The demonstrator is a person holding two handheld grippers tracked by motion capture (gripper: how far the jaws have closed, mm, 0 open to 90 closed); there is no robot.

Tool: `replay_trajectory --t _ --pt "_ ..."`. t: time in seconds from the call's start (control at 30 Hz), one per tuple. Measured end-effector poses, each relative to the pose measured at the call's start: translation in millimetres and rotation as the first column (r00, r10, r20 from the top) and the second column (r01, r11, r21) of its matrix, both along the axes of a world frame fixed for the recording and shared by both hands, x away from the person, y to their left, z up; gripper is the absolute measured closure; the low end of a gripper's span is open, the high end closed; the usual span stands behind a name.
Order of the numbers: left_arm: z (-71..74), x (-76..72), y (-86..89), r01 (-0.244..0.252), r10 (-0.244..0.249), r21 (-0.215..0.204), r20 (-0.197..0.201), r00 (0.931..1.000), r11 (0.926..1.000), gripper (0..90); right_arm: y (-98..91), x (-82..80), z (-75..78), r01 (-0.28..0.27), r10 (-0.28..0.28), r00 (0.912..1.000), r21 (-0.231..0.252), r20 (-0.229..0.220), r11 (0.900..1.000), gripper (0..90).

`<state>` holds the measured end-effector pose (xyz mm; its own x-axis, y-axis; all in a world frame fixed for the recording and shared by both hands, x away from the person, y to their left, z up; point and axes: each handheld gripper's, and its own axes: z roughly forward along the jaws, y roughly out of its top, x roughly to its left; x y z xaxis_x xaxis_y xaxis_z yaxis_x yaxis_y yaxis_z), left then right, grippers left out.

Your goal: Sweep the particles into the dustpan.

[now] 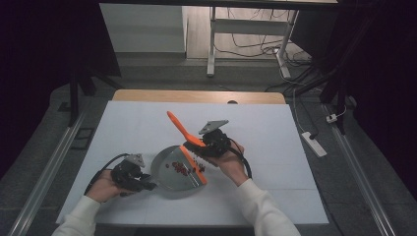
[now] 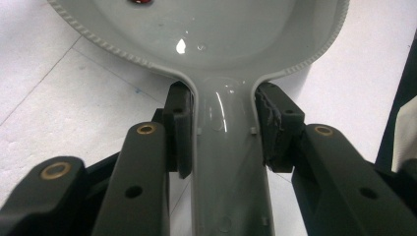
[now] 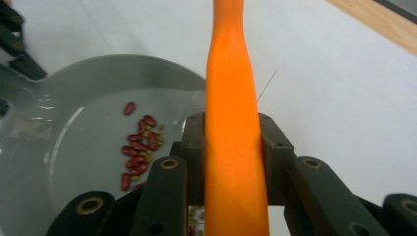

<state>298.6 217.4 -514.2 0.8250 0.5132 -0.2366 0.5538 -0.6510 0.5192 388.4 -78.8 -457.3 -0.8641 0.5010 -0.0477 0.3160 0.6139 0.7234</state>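
**Beans swept into the dustpan, a few left at the lip**

On the white tabletop (image 1: 147, 123), the left hand-held gripper (image 1: 140, 183) was clamped on the handle of the grey dustpan (image 1: 169, 177), its pads pressing both sides of the handle where it meets the pan. The dustpan lay flat at about 6 o'clock on the tabletop; its long axis ran from the handle at 8 o'clock to the open mouth at 2 o'clock.

Most of the red beans (image 1: 180, 168) sat inside the pan, so the sweeping looked nearly finished. A few small specks near the mouth, under the brush, seemed left to gather, though they were too small to be sure.

The right hand-held gripper (image 1: 196, 146) was closed on the orange brush (image 1: 183, 131), just at the pan's 3 o'clock edge. The brush ran tilted, handle tip toward 11 o'clock and head down toward 5 o'clock.
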Motion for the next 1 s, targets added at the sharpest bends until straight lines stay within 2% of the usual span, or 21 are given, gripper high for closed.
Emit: replay_trajectory --t 0.23,0.33,0.47,0.73,1.0 --pt "0.2 -0.3 -0.1 -0.001 0.001 0.0 0.0 1.0 1.0 61.5 -13.9 10.7 -4.6 0.078 -0.078 0.9968 -0.036 0.016 0.9963 70.4" --pt "0.1 -0.3 -0.1 -0.002 0.002 0.0 0.0 1.0 1.0 61.5 -18.7 16.2 -11.2 0.111 -0.112 0.9938 -0.064 0.002 0.9917 70.3" --pt "0.0 -0.3 -0.2 -0.001 0.001 0.001 -0.001 1.0 1.0 61.5 -23.9 18.2 -18.4 0.127 -0.129 0.9915 -0.079 -0.019 0.9888 70.4" --pt "0.0 -0.8 -0.5 -0.004 0.004 0.001 0.001 1.0 1.0 61.5 -25.5 6.5 -25.4 0.112 -0.116 0.9928 -0.107 -0.031 0.9879 70.3" --pt "-0.1 -0.9 -0.7 -0.004 0.004 0.002 0.001 1.0 1.0 61.5 -19.2 -7.0 -26.6 0.084 -0.087 0.9958 -0.108 -0.028 0.9907 70.3"
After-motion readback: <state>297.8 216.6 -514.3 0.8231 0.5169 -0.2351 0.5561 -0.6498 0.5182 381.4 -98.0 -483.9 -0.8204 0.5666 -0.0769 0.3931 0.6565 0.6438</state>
